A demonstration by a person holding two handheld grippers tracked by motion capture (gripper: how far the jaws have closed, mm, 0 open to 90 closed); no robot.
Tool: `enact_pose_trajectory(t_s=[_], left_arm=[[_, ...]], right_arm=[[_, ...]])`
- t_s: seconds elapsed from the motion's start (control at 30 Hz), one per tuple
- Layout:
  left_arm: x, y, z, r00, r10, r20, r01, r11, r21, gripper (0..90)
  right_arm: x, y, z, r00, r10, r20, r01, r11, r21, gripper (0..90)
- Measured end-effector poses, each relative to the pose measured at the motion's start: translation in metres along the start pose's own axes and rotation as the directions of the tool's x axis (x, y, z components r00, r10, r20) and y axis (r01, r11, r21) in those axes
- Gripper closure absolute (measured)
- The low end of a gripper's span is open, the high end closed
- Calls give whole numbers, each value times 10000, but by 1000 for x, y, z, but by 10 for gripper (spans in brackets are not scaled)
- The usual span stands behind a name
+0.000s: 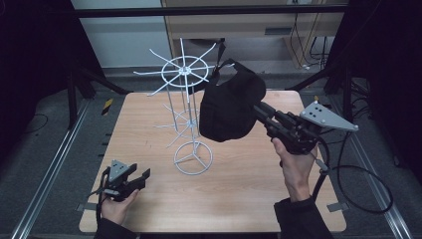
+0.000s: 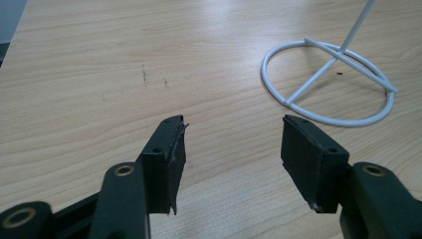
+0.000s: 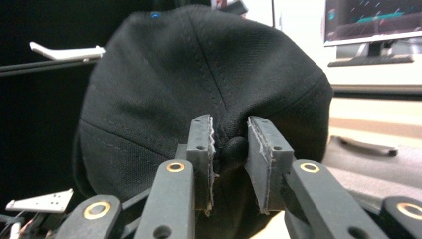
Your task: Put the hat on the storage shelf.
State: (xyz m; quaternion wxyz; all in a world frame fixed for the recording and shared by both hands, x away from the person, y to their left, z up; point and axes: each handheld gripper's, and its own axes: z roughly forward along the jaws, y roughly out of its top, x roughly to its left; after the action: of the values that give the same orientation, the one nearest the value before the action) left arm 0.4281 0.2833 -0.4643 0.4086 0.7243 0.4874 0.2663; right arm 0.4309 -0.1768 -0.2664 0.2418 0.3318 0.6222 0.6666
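The black cap [image 3: 199, 84] hangs off the front of my right gripper [image 3: 230, 149], whose jaws pinch the button at the top of its crown, so it is carried in the air just beside the upper spokes of the white wire rack [image 1: 185, 69]. I judge the step to be hanging it there, so I'd bring the cap's open side toward a spoke tip, keep the pinch firm until the fabric catches, and move slowly because the rack looks light and could tip. My left gripper [image 2: 231, 149] rests low on the wooden table [image 2: 99, 74], jaws wide and empty, with the rack's ring base [image 2: 328, 79] ahead and right of it, ready to steady it.
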Motion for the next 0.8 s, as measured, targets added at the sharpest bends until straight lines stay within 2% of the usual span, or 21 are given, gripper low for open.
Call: enact_pose_trajectory(t_s=[0.13, 0.2, 0.33, 0.37, 0.4, 0.57, 0.6, 0.67, 0.77, 0.8], left_arm=[[0, 0, 0, 10000, 22, -8, -22, 10000, -15, 425], [0, 0, 0, 10000, -3, 3, 3, 10000, -6, 424], [0, 0, 0, 10000, 4, 14, -4, 10000, -7, 424], [0, 0, 0, 10000, 1, 12, -1, 10000, -5, 424], [0, 0, 0, 10000, -4, 9, 4, 10000, 2, 423], [0, 0, 0, 10000, 12, 8, -12, 10000, -7, 420], [0, 0, 0, 10000, 4, 14, -4, 10000, -8, 419], [0, 0, 1, 10000, 1, 35, -1, 10000, 18, 416], [0, 0, 1, 10000, 16, 57, -16, 10000, 51, 407], [0, -1, 2, 10000, -6, 63, 5, 10000, 58, 403]], right_arm=[[1, -6, 4, 9999, 65, -123, -64, 10000, 28, 708], [2, -6, 5, 10000, -11, -72, 12, 10000, 41, 674], [0, -4, 1, 9996, -150, 224, 151, 9999, -35, 579], [0, -4, 1, 9996, -150, 224, 151, 9999, -35, 579], [-3, -3, -4, 9991, -130, 407, 141, 9995, -276, 520], [-11, -5, -15, 9965, -260, 794, 301, 9983, -501, 443], [-16, -8, -24, 9927, -325, 1158, 392, 9977, -560, 407], [-22, -15, -29, 9882, -352, 1492, 434, 9977, -523, 368], [-34, -39, -33, 9743, -635, 2160, 607, 9980, 198, 299], [-39, -50, -33, 9716, -625, 2284, 513, 9972, 547, 285]])
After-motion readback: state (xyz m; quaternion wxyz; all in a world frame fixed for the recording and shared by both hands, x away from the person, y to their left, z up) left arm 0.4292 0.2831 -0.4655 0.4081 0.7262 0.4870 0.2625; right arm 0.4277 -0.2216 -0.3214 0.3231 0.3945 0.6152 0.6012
